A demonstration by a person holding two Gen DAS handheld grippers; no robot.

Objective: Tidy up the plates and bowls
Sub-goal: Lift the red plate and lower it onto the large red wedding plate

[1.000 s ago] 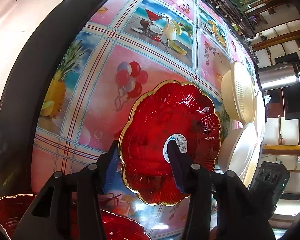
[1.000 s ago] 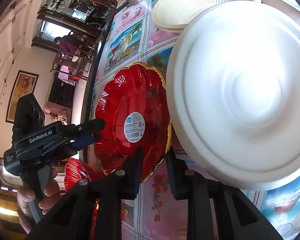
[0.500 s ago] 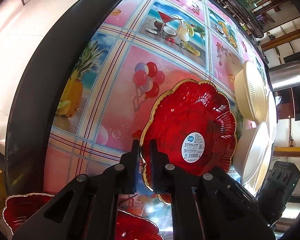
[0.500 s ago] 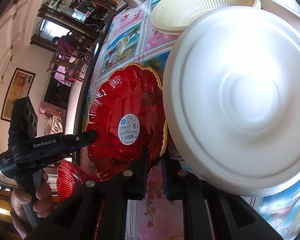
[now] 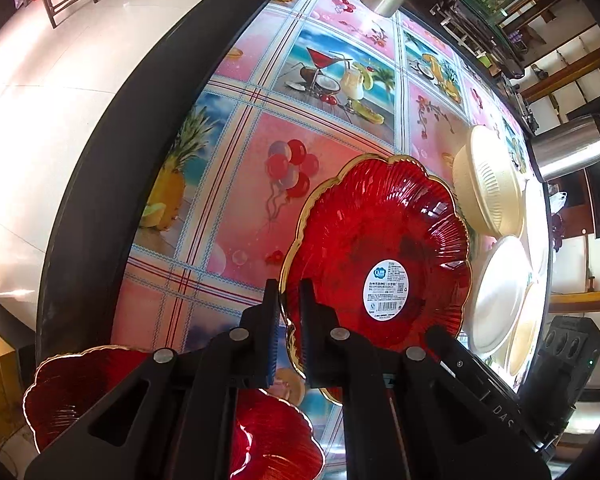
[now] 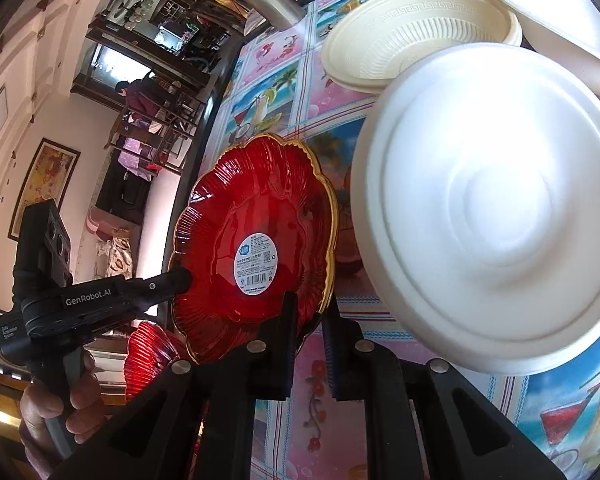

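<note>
A red scalloped plate (image 5: 380, 248) with a gold rim and a white label is held between both grippers above the table. My left gripper (image 5: 290, 300) is shut on its near-left rim. My right gripper (image 6: 310, 308) is shut on its opposite rim; the plate shows in the right wrist view (image 6: 252, 248) too. More red plates (image 5: 80, 392) lie at the table's near edge. A white foam bowl (image 6: 488, 208) lies upside down beside the plate. A cream bowl (image 6: 416, 28) stands behind it.
The table has a bright fruit-and-drink patterned cloth (image 5: 300, 120) and a dark rounded edge (image 5: 112, 168). A steel flask (image 5: 572, 148) stands at the far right. Further white bowls (image 5: 500, 292) crowd the right side. The left gripper's handle and hand (image 6: 60, 320) show beside the plate.
My left gripper went from open around the plate's rim to shut on it. My right gripper closed tighter on the other rim. The plate has lifted and tilted slightly.
</note>
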